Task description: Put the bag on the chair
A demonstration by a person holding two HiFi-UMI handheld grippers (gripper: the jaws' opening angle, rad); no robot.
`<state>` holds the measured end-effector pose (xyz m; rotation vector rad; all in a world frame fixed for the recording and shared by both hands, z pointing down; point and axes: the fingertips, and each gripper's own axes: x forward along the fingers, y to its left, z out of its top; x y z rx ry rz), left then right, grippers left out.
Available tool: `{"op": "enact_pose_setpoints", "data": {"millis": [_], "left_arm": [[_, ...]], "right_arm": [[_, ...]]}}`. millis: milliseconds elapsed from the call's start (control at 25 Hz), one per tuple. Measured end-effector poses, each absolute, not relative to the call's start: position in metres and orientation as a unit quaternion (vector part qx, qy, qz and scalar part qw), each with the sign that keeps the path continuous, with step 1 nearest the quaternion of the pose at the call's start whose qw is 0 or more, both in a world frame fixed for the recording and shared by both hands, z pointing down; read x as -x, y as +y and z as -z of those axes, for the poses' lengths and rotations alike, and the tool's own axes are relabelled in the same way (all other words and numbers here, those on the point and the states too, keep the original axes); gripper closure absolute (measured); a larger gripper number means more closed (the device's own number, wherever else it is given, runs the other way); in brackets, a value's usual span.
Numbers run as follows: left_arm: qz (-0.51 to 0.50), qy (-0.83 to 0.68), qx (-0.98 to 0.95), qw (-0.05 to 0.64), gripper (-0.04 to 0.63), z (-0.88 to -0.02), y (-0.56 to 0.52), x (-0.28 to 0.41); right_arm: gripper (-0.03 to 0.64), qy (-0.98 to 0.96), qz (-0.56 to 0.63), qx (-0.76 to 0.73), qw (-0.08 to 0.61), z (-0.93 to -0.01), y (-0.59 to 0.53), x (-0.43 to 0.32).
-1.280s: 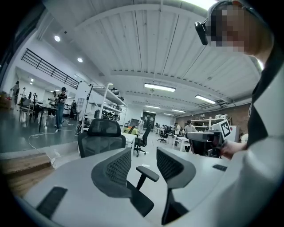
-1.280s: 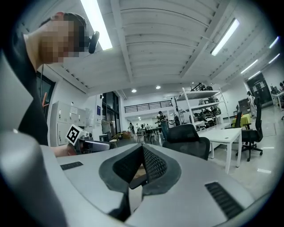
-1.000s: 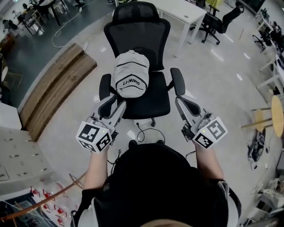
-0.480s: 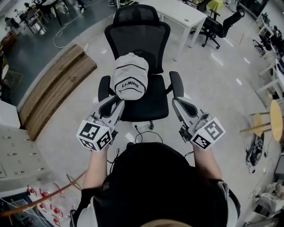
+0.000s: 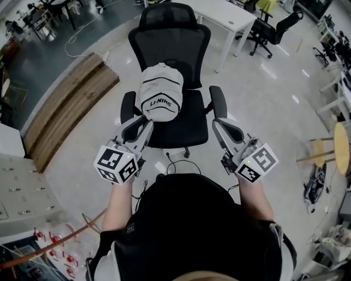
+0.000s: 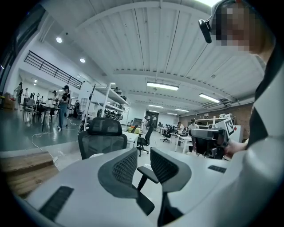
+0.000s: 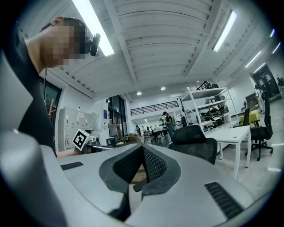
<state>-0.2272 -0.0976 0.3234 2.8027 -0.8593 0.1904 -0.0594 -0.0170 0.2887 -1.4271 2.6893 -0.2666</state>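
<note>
A white backpack (image 5: 160, 92) with black lettering sits on the black mesh office chair (image 5: 189, 125), leaning against its backrest. Both grippers hang in front of the chair, clear of the bag. My left gripper (image 5: 140, 127) points at the chair's left armrest; its jaws are closing with a narrow gap and nothing between them (image 6: 143, 156). My right gripper (image 5: 221, 125) is near the right armrest, shut and empty (image 7: 142, 153). The left gripper view shows the chair's backrest (image 6: 101, 137) beyond the fingers.
A white desk (image 5: 226, 15) stands behind the chair, with another black chair (image 5: 270, 30) at the far right. A wooden platform (image 5: 70, 104) runs along the left. A black cable (image 5: 178, 163) lies on the floor before the chair. Grey lockers (image 5: 19, 189) stand at the near left.
The left gripper's jaws have narrowed. Both grippers have shifted only slightly. The bag stays put on the chair.
</note>
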Motion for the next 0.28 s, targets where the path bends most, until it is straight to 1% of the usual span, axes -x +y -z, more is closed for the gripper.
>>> {"op": "enact_pose_setpoints", "data": {"millis": [280], "left_arm": [[-0.067, -0.289, -0.950, 0.099, 0.500, -0.3228, -0.0995, 0.2193]], "right_arm": [[0.589, 0.879, 0.088, 0.466, 0.046, -0.2896, -0.0194, 0.0531]]}}
